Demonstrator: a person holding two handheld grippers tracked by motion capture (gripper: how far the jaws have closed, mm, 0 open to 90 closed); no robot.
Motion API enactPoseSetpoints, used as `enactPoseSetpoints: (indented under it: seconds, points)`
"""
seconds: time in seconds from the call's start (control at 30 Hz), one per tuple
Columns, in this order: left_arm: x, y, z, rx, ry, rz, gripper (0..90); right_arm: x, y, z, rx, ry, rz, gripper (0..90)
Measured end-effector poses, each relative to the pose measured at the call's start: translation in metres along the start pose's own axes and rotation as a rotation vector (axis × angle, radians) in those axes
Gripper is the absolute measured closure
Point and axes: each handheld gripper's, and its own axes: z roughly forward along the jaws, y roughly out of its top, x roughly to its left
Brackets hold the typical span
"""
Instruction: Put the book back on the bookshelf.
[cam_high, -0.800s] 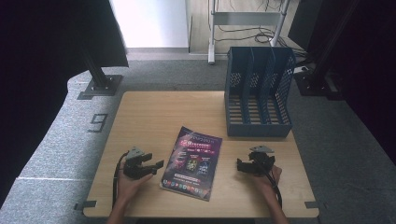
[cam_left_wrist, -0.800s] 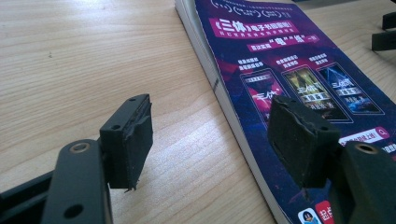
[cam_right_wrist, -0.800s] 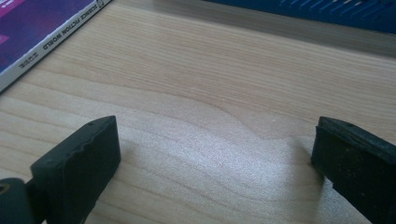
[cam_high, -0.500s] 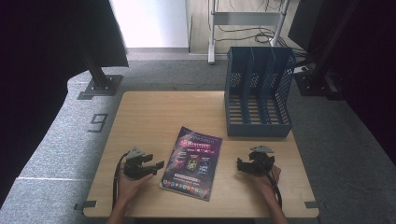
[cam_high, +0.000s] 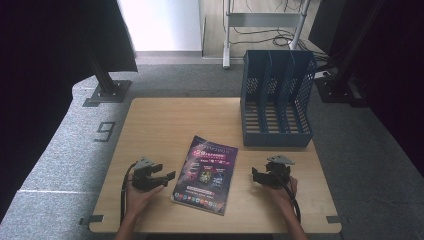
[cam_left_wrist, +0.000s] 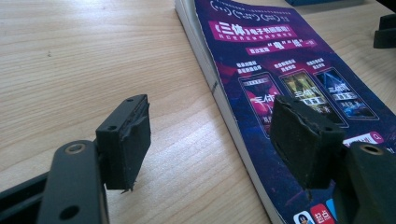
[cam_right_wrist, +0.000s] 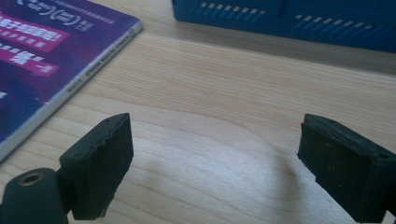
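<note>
Nothing has shifted: your left tongs (cam_high: 169, 176) and right tongs (cam_high: 256, 176) stay wide open and empty, flanking the magazine (cam_high: 206, 172) flat on the counter (cam_high: 165, 120), its long axis running away from you, left tongs nearer.

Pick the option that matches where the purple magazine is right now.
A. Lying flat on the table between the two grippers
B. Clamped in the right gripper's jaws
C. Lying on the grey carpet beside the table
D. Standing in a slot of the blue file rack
A: the purple magazine lies flat on the wooden table, with the left gripper and the right gripper open on either side of it, and the blue file rack stands apart behind.
</note>
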Motion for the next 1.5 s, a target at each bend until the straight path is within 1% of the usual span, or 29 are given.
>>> enactPoseSetpoints:
  seconds: [0.23, 0.27, 0.43, 0.57, 0.67, 0.77, 0.87, 0.93, 0.97, 1.1, 1.17, 1.27, 1.33, 1.4, 1.43, 1.5]
  points:
    - [0.001, 0.000, 0.001, -0.002, -0.007, -0.003, 28.5, 0.007, 0.005, -0.002, -0.016, 0.029, 0.006, 11.1]
    - [0.001, -0.001, 0.001, -0.001, -0.008, -0.007, 28.3, 0.009, 0.007, -0.003, -0.020, 0.039, 0.006, 11.2]
    - [0.001, 0.000, 0.000, -0.005, -0.012, -0.006, 28.2, 0.018, 0.010, -0.005, -0.045, 0.060, -0.004, 12.4]
    - [0.000, 0.001, 0.000, -0.012, -0.018, -0.007, 27.8, 0.025, 0.011, -0.004, -0.048, 0.078, -0.012, 12.5]
    - [0.001, 0.001, 0.002, -0.005, -0.017, -0.003, 26.7, 0.029, 0.013, -0.006, -0.056, 0.093, -0.016, 12.6]
    - [0.002, 0.000, 0.002, 0.000, -0.017, -0.006, 25.6, 0.033, 0.016, -0.006, -0.061, 0.100, -0.022, 12.7]
    - [0.002, 0.001, 0.001, -0.007, -0.019, -0.010, 25.3, 0.036, 0.018, -0.005, -0.062, 0.102, -0.019, 12.8]
    - [0.003, 0.001, -0.002, -0.017, -0.023, -0.017, 25.1, 0.040, 0.020, -0.004, -0.073, 0.114, -0.010, 13.0]
    - [0.004, 0.001, -0.002, -0.018, -0.023, -0.016, 25.1, 0.041, 0.021, -0.003, -0.073, 0.115, -0.015, 13.0]
    - [0.003, 0.001, -0.001, -0.011, -0.027, -0.020, 25.0, 0.051, 0.026, -0.004, -0.096, 0.111, -0.024, 13.2]
    - [0.003, 0.001, -0.001, -0.010, -0.030, -0.022, 25.0, 0.055, 0.030, -0.005, -0.107, 0.122, -0.020, 13.4]
    - [0.002, 0.002, 0.000, -0.011, -0.030, -0.026, 25.0, 0.062, 0.033, -0.001, -0.105, 0.143, -0.027, 13.9]
    - [0.002, 0.002, 0.000, -0.011, -0.032, -0.027, 25.0, 0.068, 0.035, 0.002, -0.096, 0.150, -0.037, 13.8]
    - [0.001, 0.002, -0.001, -0.017, -0.035, -0.029, 25.0, 0.072, 0.037, 0.005, -0.093, 0.162, -0.035, 13.8]
    - [0.001, 0.002, -0.001, -0.017, -0.035, -0.029, 25.0, 0.072, 0.037, 0.005, -0.093, 0.162, -0.035, 13.8]
    - [0.001, 0.003, -0.002, -0.026, -0.040, -0.037, 25.0, 0.080, 0.041, 0.009, -0.090, 0.178, -0.034, 13.9]
